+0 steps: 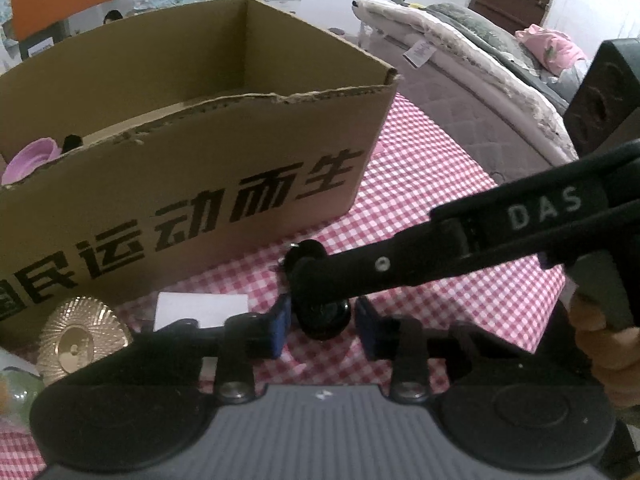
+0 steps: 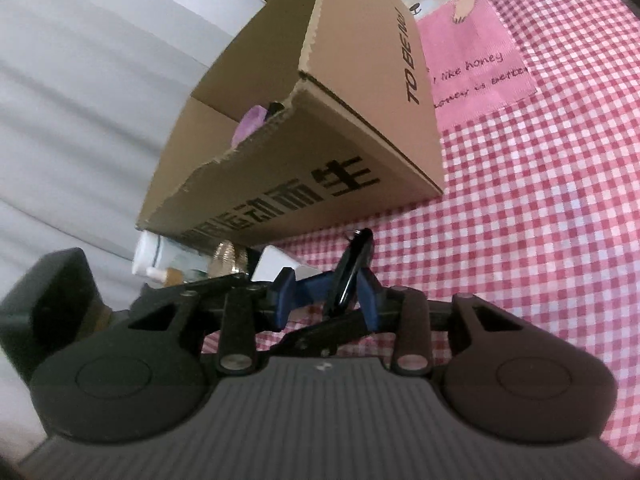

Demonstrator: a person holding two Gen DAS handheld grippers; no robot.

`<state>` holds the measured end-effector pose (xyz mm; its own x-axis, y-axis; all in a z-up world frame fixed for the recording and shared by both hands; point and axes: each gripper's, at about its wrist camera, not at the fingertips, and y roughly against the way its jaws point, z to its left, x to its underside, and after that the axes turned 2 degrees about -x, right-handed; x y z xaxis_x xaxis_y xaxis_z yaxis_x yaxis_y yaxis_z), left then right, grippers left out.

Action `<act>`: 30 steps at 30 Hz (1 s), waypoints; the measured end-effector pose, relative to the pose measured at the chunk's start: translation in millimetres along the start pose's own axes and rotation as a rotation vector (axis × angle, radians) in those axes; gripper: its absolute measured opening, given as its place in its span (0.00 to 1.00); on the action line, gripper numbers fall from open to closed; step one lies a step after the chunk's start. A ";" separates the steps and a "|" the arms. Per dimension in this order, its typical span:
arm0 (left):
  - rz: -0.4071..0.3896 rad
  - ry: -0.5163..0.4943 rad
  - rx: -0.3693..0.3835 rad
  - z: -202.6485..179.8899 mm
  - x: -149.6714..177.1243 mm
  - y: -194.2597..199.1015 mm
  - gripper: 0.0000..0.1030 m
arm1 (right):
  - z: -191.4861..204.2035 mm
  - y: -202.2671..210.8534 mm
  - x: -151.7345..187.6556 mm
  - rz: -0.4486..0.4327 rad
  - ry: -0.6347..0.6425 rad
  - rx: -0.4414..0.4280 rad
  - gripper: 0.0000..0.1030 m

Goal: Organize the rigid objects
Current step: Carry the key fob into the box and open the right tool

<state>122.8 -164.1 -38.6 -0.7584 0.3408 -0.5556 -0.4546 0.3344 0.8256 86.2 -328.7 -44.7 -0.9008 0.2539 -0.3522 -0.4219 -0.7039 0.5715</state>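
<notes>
One cardboard box [image 1: 200, 152] on the checked cloth [image 1: 440, 208], with one purple bowl [image 1: 30, 160] peeking over its rim. In front sit one gold ribbed disc [image 1: 78, 340], one white card [image 1: 200, 310] and one black key fob [image 2: 350, 268]. Two tongs are in play, left tongs [image 1: 322, 330] and right tongs [image 2: 326, 302].

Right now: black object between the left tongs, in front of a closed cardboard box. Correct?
Not closed: left wrist view shows the cardboard box open-topped, a purple item inside. The black object is between the left tongs, in front of it.
</notes>
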 end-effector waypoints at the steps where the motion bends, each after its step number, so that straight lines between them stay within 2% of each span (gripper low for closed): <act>1: 0.000 0.000 -0.002 0.2 -0.2 -0.2 0.29 | -0.9 0.3 -0.2 -0.002 -0.002 -0.008 0.31; 5: 0.001 0.006 -0.011 1.9 1.1 0.1 0.21 | -3.8 -1.1 1.3 -0.005 -0.022 -0.019 0.30; 9: 0.001 0.011 -0.018 3.7 1.8 1.1 0.17 | -5.9 -12.0 0.1 -0.003 -0.036 0.006 0.28; 11: -0.001 0.008 -0.021 3.0 1.8 1.3 0.16 | -6.9 -23.4 1.6 0.005 -0.054 0.022 0.27; 19: -0.023 -0.025 -0.029 -6.9 4.8 9.2 0.16 | -11.4 -13.2 7.5 -0.017 -0.076 0.006 0.25; 24: -0.080 -0.048 -0.031 -14.9 6.9 35.9 0.17 | 9.9 3.5 16.2 -0.051 -0.040 0.009 0.25; 30: -0.207 -0.083 -0.059 -18.1 0.4 89.5 0.17 | 66.9 27.8 21.1 -0.129 0.084 0.011 0.25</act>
<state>73.4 -150.0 36.8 -0.6066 0.3420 -0.7177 -0.6249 0.3530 0.6964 48.6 -298.5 13.4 -0.8276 0.2851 -0.4835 -0.5350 -0.6613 0.5258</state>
